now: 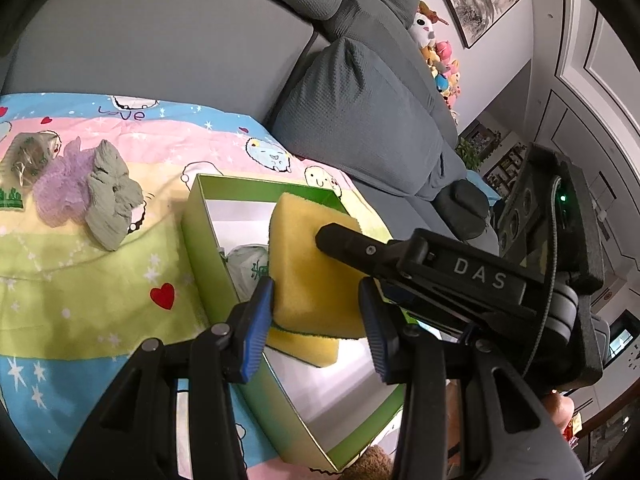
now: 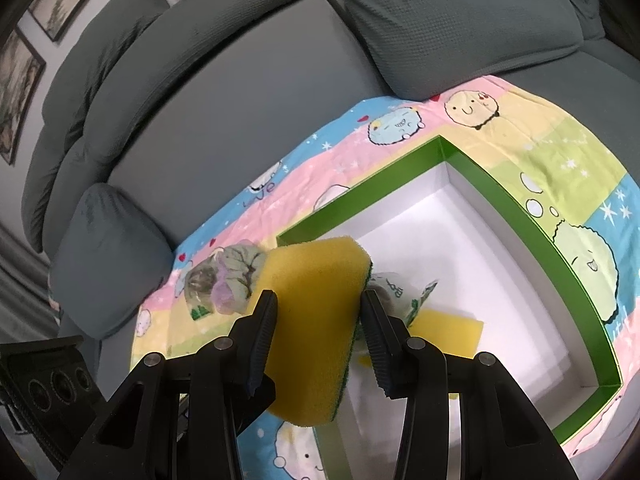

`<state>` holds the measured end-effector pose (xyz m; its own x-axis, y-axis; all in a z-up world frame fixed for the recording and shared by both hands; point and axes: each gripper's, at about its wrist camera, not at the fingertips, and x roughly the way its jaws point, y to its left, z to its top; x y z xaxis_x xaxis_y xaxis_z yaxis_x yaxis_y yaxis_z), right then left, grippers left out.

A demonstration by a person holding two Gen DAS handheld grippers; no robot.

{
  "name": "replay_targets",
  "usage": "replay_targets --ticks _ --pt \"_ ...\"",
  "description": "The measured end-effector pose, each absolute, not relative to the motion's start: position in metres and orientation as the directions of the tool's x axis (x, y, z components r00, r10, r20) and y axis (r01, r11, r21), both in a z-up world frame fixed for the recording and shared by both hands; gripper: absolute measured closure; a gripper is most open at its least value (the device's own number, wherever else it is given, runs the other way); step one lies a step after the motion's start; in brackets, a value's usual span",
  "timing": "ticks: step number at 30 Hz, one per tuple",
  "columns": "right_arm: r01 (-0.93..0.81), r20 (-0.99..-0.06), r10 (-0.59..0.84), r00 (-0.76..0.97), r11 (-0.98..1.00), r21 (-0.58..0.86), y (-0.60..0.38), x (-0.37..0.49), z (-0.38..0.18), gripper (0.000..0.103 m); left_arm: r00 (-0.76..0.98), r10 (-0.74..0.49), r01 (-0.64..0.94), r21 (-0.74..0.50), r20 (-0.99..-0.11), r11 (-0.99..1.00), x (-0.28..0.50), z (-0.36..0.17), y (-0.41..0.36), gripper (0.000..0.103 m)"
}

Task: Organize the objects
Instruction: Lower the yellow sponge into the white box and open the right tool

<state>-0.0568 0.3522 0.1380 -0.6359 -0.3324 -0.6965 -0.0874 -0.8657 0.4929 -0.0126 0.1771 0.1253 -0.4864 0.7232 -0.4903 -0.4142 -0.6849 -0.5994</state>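
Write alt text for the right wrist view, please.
The right gripper grips a yellow sponge over a green box on a cartoon-print cloth; inside lie another sponge and a wrapped packet.

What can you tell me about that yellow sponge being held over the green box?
The sponge is a thick block of yellow foam with rounded corners and a thin green scouring layer on one face. It stands on edge, tilted, above the near wall of the green box. The right gripper has its jaws closed on its two broad faces. A second yellow sponge lies flat in the box below.
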Motion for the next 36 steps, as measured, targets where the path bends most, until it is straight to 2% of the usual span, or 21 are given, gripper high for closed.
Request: replay_targets --ticks 36 --pt "-0.141 -0.731 -0.296 -0.615 -0.871 0.471 0.359 -0.062 0.127 0.057 -0.443 0.743 -0.418 -0.618 -0.501 -0.666 -0.013 0.114 0.194 0.061"
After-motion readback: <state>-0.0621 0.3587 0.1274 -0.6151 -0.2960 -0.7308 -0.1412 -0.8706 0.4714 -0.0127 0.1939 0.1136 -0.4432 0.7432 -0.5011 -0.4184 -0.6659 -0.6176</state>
